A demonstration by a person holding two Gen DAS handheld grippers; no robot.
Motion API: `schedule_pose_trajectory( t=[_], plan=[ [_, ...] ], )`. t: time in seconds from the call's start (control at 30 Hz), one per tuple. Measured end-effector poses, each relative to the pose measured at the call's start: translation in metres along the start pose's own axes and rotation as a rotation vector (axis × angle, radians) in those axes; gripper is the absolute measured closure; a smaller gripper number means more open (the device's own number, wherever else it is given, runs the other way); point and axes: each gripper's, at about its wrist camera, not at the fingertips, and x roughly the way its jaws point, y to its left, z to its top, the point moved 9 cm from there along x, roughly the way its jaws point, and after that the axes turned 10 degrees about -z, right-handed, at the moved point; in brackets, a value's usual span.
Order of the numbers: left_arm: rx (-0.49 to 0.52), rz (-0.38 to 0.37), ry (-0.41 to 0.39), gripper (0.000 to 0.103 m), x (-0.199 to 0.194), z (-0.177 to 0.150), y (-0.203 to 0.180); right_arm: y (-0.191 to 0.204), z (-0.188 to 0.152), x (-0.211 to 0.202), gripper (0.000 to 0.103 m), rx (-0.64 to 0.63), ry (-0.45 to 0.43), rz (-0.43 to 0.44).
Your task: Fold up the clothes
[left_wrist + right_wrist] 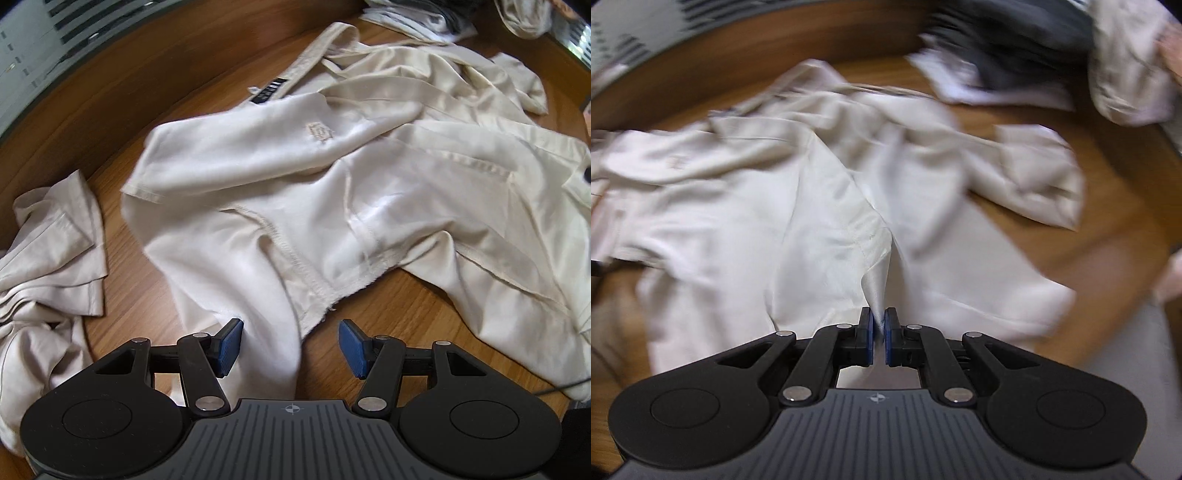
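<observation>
A cream garment [332, 177] lies crumpled across the wooden table [122, 110], with a black label near its waistband at the back. My left gripper [290, 345] is open, its blue pads either side of a strip of the cream cloth near the front edge, not closed on it. In the right wrist view the same cream garment [820, 206] is blurred by motion. My right gripper [879, 332] is shut on a pinched fold of that cloth, which rises in a ridge from the jaws.
A second cream garment [48, 258] is bunched at the left. Folded white and dark clothes [417, 14] are stacked at the back right, also in the right wrist view [997, 55]. Another cream piece [1126, 66] lies at far right.
</observation>
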Motion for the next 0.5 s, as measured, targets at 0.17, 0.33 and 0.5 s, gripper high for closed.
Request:
schedule_pose_trajectory(
  t=[0.17, 0.33, 0.5],
  plan=[
    [0.037, -0.002, 0.011, 0.043, 0.010, 0.003, -0.009, -0.047, -0.023, 0.004, 0.090, 0.102, 0.037, -0.075],
    [0.064, 0.005, 0.008, 0.043, 0.016, 0.004, -0.013, -0.037, -0.055, -0.016, 0.082, 0.137, 0.056, 0.008],
    [0.110, 0.013, 0.006, 0.048, 0.021, 0.004, -0.015, 0.011, -0.087, -0.034, 0.078, 0.141, 0.086, 0.122]
  ],
)
